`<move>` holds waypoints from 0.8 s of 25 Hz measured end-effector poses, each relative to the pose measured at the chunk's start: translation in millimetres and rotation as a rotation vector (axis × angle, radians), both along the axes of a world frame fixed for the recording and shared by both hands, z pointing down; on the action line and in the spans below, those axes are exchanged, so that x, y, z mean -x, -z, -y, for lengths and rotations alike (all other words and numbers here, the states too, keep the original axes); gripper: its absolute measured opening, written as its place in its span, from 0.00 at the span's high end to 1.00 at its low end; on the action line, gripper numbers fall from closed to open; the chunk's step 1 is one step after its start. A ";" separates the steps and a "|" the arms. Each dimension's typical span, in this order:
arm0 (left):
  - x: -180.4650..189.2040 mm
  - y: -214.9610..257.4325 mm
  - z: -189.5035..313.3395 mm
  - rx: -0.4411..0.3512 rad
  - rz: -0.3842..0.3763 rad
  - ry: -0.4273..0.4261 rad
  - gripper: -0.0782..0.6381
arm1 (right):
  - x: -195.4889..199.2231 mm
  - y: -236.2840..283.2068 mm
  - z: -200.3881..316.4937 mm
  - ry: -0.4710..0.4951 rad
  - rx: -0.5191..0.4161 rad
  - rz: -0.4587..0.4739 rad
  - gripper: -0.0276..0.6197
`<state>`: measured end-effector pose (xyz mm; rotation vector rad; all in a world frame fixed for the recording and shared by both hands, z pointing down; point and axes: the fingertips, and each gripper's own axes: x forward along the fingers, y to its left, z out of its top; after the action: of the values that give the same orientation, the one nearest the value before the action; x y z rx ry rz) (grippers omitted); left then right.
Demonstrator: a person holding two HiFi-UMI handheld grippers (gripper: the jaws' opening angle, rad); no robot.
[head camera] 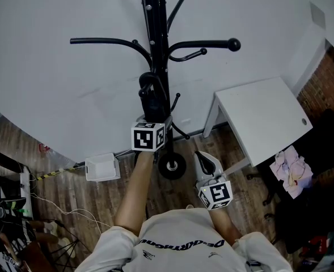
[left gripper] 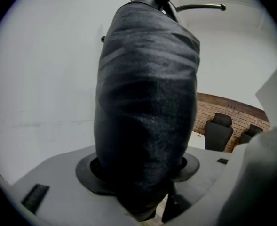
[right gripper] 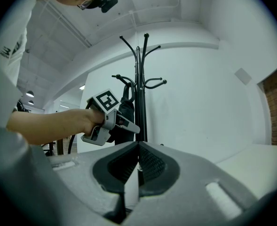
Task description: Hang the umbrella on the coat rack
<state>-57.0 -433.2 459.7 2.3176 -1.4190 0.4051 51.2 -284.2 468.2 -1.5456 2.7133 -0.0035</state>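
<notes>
Gripping the folded umbrella [left gripper: 147,102], left tongs [head camera: 153,118] hold it at the coat rack [head camera: 155,16], likely to hook it; right tongs [right gripper: 137,166] closed, empty.

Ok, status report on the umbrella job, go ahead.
Left gripper clamped on folded umbrella, at the coat rack pole. Right gripper shut, empty. Hooked on or not, cannot tell. Nothing in the way.
</notes>
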 end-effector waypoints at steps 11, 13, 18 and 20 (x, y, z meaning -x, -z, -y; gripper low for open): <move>-1.4 1.4 3.3 -0.044 -0.013 0.003 0.51 | -2.0 -3.6 3.4 -0.004 0.008 0.000 0.96; -1.8 1.5 4.0 -0.052 -0.017 0.001 0.51 | -1.2 -4.9 4.3 -0.001 0.009 0.001 0.96; -2.7 1.7 3.5 -0.060 -0.015 -0.004 0.51 | 1.3 -7.0 3.6 0.005 0.014 0.001 0.96; -0.7 2.1 3.1 -0.068 -0.010 0.010 0.50 | 2.4 -7.9 2.9 0.010 0.016 0.001 0.96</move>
<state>-56.3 -436.4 457.6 2.3617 -1.4598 0.3475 48.8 -287.1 476.1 -1.5365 2.7270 -0.0261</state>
